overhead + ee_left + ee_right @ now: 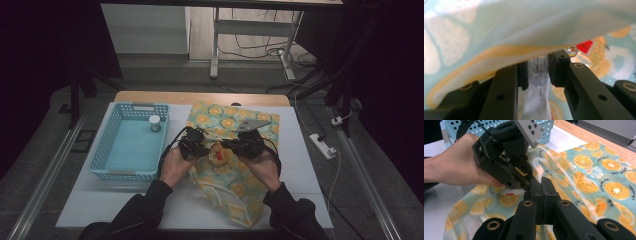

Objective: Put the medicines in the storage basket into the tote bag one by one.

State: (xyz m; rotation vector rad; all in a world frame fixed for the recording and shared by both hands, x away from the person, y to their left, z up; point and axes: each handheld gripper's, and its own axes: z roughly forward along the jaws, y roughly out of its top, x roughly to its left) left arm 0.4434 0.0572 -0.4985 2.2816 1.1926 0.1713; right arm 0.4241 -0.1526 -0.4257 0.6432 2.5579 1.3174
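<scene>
Bag: the orange-print fabric bag (235, 150) lies flat in the middle of the desk (310, 170), mouth end toward you at about 6 o'clock, so you're working right at the opening.

Right claw: your right claw (541, 185) is clamped fully closed on the bag's edge, by the clear handle strap (571, 185). My guess is you're pinning that side so the mouth stays lifted and doesn't slide around.

Left claw: your left claw (537, 72) is pinching a white printed packet (536, 100) between its pads, with the bag's cloth draped right over the jaws. So it's gripping the packet just inside the mouth.

Packet: sits at the bag opening, dead centre between your two hands (219, 156) in the high view. Can't tell whether it's going in or coming out.

Basket: the blue basket (112, 150) is at 9 o'clock from the bag, with a small white-lidded jar (155, 123) standing in its far right corner. Looks like the place items go to or come from.
</scene>
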